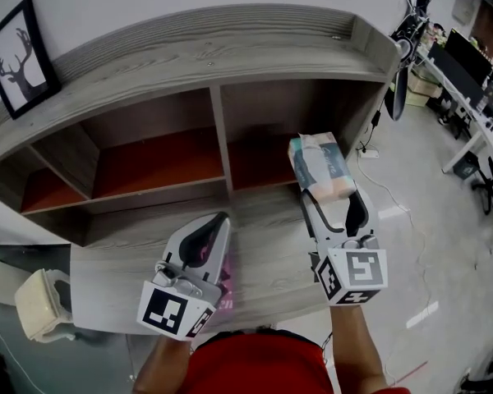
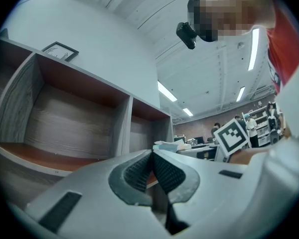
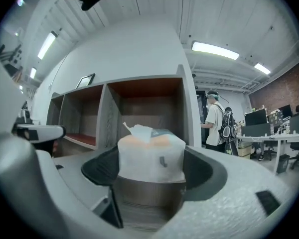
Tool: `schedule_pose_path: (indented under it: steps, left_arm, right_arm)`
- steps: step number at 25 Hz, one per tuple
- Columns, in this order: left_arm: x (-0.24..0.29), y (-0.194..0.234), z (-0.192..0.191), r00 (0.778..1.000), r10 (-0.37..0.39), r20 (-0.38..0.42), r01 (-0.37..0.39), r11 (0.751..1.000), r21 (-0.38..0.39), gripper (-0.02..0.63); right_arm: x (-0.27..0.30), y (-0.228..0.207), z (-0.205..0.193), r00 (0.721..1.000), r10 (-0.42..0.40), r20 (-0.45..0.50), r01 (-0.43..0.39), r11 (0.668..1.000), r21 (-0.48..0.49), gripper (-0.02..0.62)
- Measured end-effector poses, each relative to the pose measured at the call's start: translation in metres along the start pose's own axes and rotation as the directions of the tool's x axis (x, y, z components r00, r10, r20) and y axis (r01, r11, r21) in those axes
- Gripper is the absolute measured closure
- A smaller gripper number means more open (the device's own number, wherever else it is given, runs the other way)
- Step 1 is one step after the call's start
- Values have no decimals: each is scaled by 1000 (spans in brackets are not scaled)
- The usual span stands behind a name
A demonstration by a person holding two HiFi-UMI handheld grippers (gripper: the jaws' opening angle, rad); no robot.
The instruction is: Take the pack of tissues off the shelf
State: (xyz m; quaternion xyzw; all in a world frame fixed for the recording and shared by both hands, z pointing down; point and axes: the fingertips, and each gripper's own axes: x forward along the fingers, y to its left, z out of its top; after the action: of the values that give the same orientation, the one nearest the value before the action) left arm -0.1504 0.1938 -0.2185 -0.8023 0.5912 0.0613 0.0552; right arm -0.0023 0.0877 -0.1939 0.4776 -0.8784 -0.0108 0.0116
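Note:
A wrapped pack of tissues, pale with teal print, sits at the mouth of the lower right compartment of the grey wooden shelf. My right gripper is shut on the near end of the pack. In the right gripper view the pack fills the gap and both dark pads touch its sides. I cannot tell whether the pack rests on the board below. My left gripper hovers over the shelf's lower board to the left, its jaws pressed together with nothing between them.
A framed deer picture leans on the shelf top at the left. A beige object lies at the lower left. Desks with monitors and a floor cable are to the right. A person with a backpack stands beyond the shelf.

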Motion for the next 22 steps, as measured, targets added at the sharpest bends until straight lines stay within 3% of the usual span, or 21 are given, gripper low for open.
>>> schedule_pose_path:
  steps: [12,22]
  left_arm:
    - [-15,-13,6,1000,-27,17,27,1000,-7,597]
    - [-14,-19,10,998,-60,27,61,998,-8,597]
  right_arm:
    - [-64,30,5,1000,26,12,-26,999,24,230]
    - [-74,31,8,1000,-3,21,2,1000,10,232]
